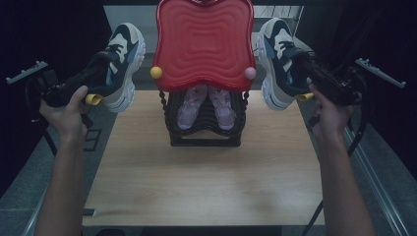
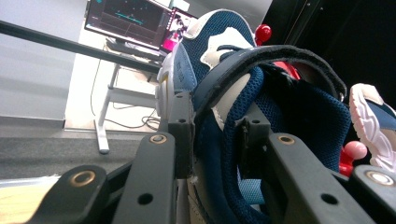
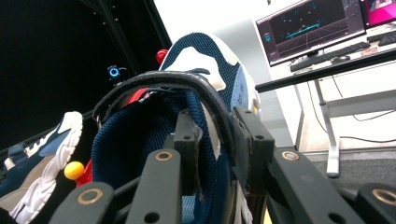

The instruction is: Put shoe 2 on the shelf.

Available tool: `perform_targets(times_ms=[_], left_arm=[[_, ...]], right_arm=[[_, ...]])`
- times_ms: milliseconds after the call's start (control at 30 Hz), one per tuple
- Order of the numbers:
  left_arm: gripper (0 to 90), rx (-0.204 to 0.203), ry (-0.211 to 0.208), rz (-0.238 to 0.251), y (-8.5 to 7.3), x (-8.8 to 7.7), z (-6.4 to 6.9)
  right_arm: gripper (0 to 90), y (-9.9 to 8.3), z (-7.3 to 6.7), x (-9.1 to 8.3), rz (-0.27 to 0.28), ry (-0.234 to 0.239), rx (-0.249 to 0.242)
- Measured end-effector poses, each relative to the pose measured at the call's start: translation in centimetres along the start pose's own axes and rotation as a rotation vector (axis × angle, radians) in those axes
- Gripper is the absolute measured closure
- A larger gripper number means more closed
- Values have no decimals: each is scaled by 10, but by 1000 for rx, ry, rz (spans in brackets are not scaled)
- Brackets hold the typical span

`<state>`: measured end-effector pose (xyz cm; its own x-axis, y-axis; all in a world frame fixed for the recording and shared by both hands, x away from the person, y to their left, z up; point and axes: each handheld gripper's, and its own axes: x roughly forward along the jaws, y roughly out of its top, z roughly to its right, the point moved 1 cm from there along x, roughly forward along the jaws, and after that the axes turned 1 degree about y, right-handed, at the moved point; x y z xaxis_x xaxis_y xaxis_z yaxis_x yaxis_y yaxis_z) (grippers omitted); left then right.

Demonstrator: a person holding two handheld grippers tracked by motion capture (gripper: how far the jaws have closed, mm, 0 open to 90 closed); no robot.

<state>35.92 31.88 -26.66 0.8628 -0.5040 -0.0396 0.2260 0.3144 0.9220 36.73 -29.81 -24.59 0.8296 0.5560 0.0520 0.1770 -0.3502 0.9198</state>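
Left tongs (image 1: 101,73) gripping left sneaker (image 1: 123,61) by its collar, right tongs (image 1: 301,73) gripping right sneaker (image 1: 278,59), both hanging above surface (image 1: 206,172), flanking red rack (image 1: 204,44)

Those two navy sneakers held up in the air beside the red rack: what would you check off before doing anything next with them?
1. Left gripper clamped on the left sneaker at its collar: ok.
2. Right gripper clamped on the right sneaker at its collar: ok.
3. Both sneakers lifted off the table: ok.
4. Sneakers apart from the red top of the shoe rack: ok in the high view, though close.
5. Free slot on the rack: cannot tell; a pink pair sits in the tier under the red top.
6. Grip firm enough not to slip: cannot tell.
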Motion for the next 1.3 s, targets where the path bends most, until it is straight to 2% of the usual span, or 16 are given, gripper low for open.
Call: perform_targets(times_ms=[200,367,567,733,933,1300], left_arm=[[723,9,-8,6,10,5,10],[723,15,-12,1,18,9,20],[723,17,-26,2,26,15,30],[723,10,-45,19,32,21,39],[723,22,-53,10,40,33,51],[723,20,-60,6,46,47,62]], right_arm=[[727,7,-6,9,-11,1,-15],[726,11,-13,13,4,3,-35],[726,18,-18,19,3,19,-9],[726,24,-23,25,-11,19,-14],[726,29,-30,35,-18,22,-20],[726,31,-46,53,-36,45,-9]])
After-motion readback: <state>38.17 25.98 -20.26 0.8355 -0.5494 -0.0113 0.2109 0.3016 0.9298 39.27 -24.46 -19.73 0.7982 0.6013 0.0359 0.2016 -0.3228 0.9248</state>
